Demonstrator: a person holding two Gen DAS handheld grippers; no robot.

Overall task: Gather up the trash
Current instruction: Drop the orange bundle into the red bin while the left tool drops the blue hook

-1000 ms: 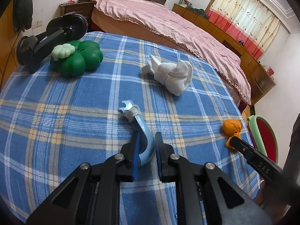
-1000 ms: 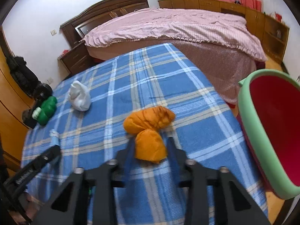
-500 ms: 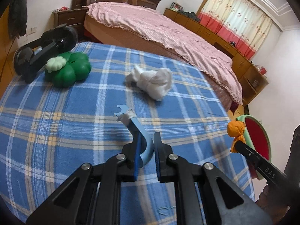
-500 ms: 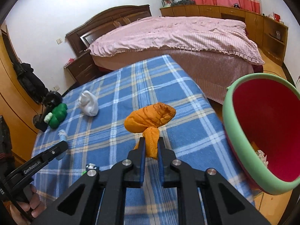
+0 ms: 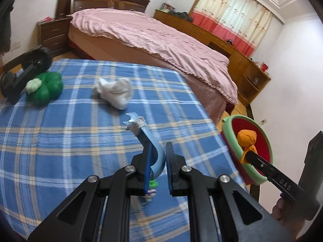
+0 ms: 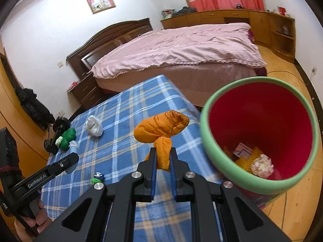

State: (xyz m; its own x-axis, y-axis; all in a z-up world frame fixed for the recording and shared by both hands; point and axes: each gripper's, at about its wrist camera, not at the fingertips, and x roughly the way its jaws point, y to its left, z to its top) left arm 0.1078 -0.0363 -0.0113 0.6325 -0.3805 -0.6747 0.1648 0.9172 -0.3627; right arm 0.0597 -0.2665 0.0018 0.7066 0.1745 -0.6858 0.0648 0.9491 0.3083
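My left gripper (image 5: 158, 154) is shut on a curved light-blue plastic piece (image 5: 150, 143) with a notched tip, held above the blue plaid tablecloth (image 5: 60, 137). My right gripper (image 6: 162, 157) is shut on the tail of a knotted orange bag (image 6: 161, 127), lifted off the cloth close to the rim of a red bin with a green rim (image 6: 210, 147). In the left wrist view that orange bag (image 5: 247, 139) hangs in front of the bin (image 5: 232, 135). A white wad (image 5: 115, 90) lies on the cloth, seen also as the white wad (image 6: 94, 128).
A green clover-shaped toy (image 5: 45, 87) and a black roller (image 5: 24, 70) lie at the cloth's far left. A small green and white item (image 6: 98, 178) lies near the front. The bin holds paper scraps (image 6: 260, 166). A pink bed (image 5: 153, 40) stands behind.
Both grippers have risen and swung right with their loads. The right one closed on the orange bag, lifted it off the cloth and brought it up to the bin's rim.
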